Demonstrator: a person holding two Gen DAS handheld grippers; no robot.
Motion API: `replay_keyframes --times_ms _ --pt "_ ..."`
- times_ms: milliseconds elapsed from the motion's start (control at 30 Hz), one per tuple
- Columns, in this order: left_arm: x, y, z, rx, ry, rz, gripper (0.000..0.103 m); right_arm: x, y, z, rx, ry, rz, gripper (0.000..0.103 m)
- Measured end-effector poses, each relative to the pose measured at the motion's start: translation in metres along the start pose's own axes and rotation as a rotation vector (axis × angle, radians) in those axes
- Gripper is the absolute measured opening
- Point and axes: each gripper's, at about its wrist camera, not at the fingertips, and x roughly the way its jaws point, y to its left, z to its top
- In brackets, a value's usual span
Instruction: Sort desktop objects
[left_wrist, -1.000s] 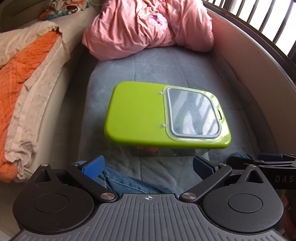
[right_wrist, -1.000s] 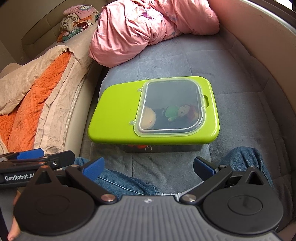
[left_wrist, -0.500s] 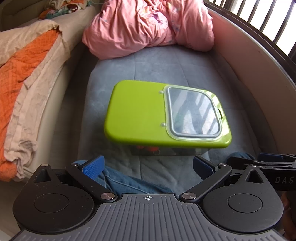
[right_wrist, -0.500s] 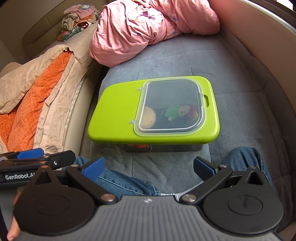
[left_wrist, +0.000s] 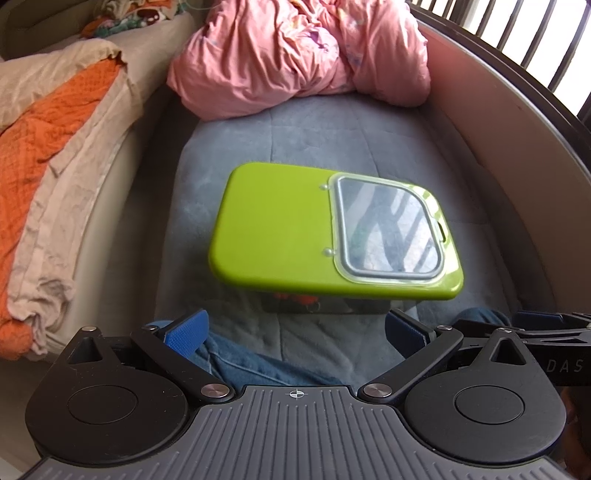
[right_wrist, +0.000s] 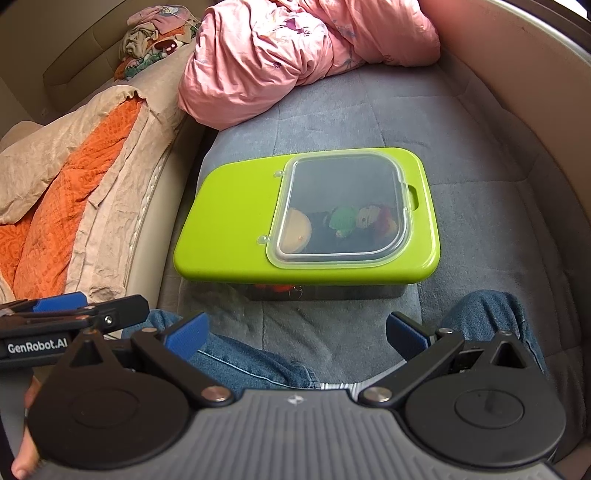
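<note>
A storage box with a lime-green lid (left_wrist: 273, 229) (right_wrist: 236, 221) sits on a grey mat. Its clear hinged flap (left_wrist: 388, 230) (right_wrist: 343, 210) is closed. Through the flap in the right wrist view I see small toys: a round orange-yellow one (right_wrist: 295, 230) and a green and red doll (right_wrist: 354, 221). My left gripper (left_wrist: 295, 332) is open and empty, a short way in front of the box. My right gripper (right_wrist: 295, 332) is open and empty, also just short of the box. Each gripper shows at the edge of the other's view.
The grey mat (left_wrist: 332, 129) (right_wrist: 480, 229) lies inside a curved beige wall (left_wrist: 517, 155). A pink quilt (left_wrist: 295, 51) (right_wrist: 295, 55) is bunched behind the box. Orange and beige bedding (left_wrist: 55, 166) (right_wrist: 74, 177) lies left. The person's jeans-clad knees (right_wrist: 487, 310) are below the grippers.
The left gripper has drifted slightly, so the box sits a little higher in its view. The right gripper view is nearly unchanged.
</note>
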Motion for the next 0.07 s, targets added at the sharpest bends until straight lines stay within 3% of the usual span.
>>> replay_keyframes --times_ms 67 --pt "0.0004 -0.0004 0.0 0.001 0.004 0.002 0.103 0.0 0.0004 0.0001 -0.002 0.0 0.0 0.103"
